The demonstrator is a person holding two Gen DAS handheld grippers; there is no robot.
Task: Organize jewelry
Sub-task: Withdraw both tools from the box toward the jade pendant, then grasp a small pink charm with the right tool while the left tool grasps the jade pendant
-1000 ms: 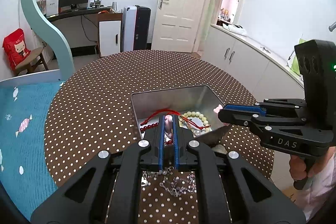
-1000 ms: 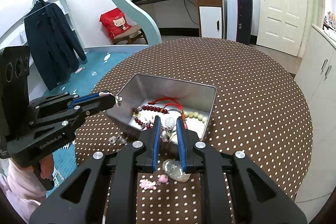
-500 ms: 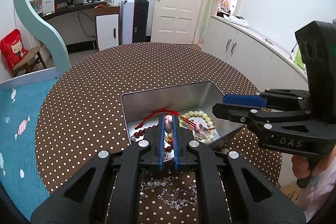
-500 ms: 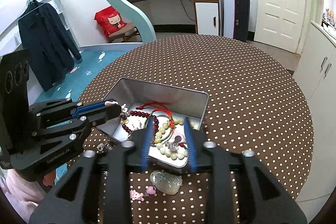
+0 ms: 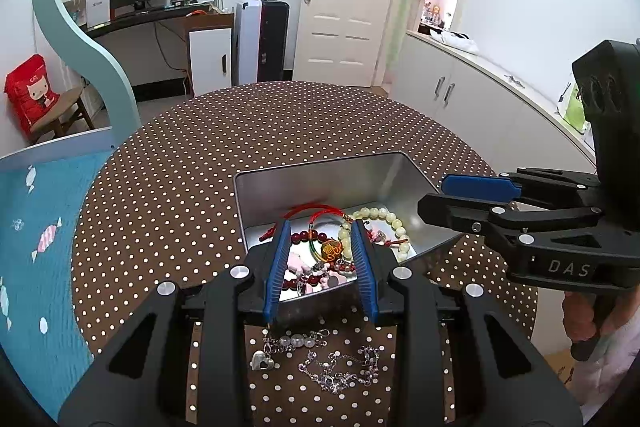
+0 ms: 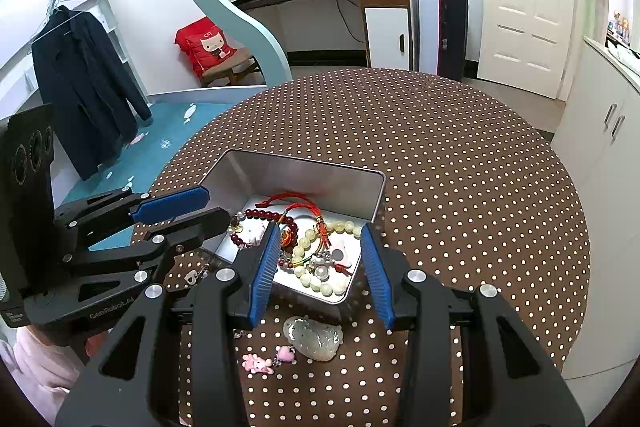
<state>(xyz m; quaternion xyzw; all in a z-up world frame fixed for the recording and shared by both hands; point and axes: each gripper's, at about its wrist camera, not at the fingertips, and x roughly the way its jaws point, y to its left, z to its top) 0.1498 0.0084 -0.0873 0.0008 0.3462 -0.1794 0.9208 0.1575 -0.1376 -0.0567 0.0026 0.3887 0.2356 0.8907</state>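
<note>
Both grippers have just been opening over the metal tin [image 5: 320,179]. The left gripper [image 5: 320,251], empty, has the silver chain bracelets [image 5: 316,359] lying crosswise just below its jaws. The right gripper [image 6: 320,267], also empty, has the jade pendant [image 6: 314,337] below its own.

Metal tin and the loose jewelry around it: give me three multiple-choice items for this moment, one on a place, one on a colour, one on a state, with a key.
1. Where does the pale green jade pendant lie?
A. inside the metal tin
B. on the dotted tablecloth in front of the tin
C. between the left gripper's fingers

2. What colour are the gripper pads?
A. blue
B. red
C. white

3. How does the right gripper stand?
A. shut on the pendant
B. open, holding nothing
C. shut on a bracelet

Key: 1 B, the pendant rests on the tablecloth outside the metal tin. 2 A, both pads show blue ribbed faces. 3 B, its jaws stand apart over the tin, just opened, nothing pinched.
</note>
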